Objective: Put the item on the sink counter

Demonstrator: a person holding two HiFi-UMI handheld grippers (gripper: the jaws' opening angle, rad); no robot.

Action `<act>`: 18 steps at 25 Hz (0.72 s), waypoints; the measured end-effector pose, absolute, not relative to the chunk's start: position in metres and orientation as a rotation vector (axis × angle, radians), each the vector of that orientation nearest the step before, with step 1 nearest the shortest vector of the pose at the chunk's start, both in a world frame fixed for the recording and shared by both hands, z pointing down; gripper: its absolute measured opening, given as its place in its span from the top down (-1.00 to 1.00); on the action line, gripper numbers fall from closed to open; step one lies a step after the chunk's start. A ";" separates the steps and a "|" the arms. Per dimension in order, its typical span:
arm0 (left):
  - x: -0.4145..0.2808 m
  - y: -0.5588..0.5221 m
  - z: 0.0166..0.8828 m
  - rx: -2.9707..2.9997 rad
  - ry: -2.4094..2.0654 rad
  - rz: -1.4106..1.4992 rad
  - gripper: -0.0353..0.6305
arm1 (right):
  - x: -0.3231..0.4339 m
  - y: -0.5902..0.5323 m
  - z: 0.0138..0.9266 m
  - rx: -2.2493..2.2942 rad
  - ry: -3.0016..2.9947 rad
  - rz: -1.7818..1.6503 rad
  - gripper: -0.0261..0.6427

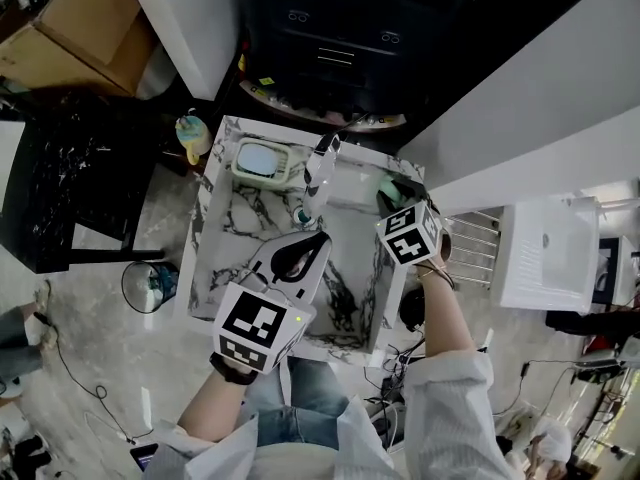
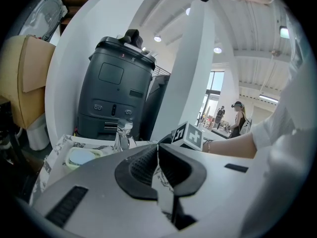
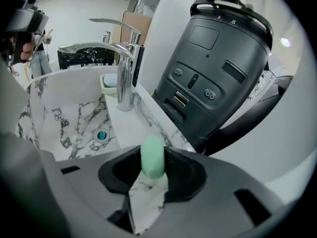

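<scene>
A pale green bar of soap [image 3: 152, 156] stands on edge between the pads of my right gripper [image 3: 153, 168], which is shut on it. In the head view that gripper [image 1: 390, 198] hangs over the back right corner of the marble sink counter [image 1: 222, 190], and the soap [image 1: 392, 190] shows just past its marker cube. My left gripper [image 1: 316, 240] hovers over the middle of the basin. Its jaws [image 2: 157, 158] are shut with nothing between them.
A chrome faucet [image 1: 320, 166] rises at the back of the basin, with a soap dish [image 1: 262, 161] to its left and the drain [image 3: 101, 135] below. A dark machine [image 3: 218, 63] stands right behind the counter. A small bin [image 1: 150, 286] sits on the floor at left.
</scene>
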State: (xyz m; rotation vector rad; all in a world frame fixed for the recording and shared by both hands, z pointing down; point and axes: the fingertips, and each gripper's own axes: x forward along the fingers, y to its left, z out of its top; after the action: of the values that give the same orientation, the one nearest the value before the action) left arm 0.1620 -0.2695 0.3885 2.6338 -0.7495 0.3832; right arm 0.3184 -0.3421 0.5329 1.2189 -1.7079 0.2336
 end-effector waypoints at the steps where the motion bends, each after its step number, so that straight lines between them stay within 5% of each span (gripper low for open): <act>1: 0.161 -0.269 0.386 2.636 -0.759 0.381 0.82 | 0.316 -0.340 0.530 1.220 -1.722 0.240 0.53; 18: 0.120 -0.237 0.342 2.650 -0.915 0.299 0.82 | 0.231 -0.303 0.449 1.236 -1.938 0.177 0.53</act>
State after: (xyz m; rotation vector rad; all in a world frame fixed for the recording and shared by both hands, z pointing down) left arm 0.1204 -0.2372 0.3425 2.6498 -0.9152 0.2990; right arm 0.2314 -0.3030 0.4492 1.2362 -1.9378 0.1774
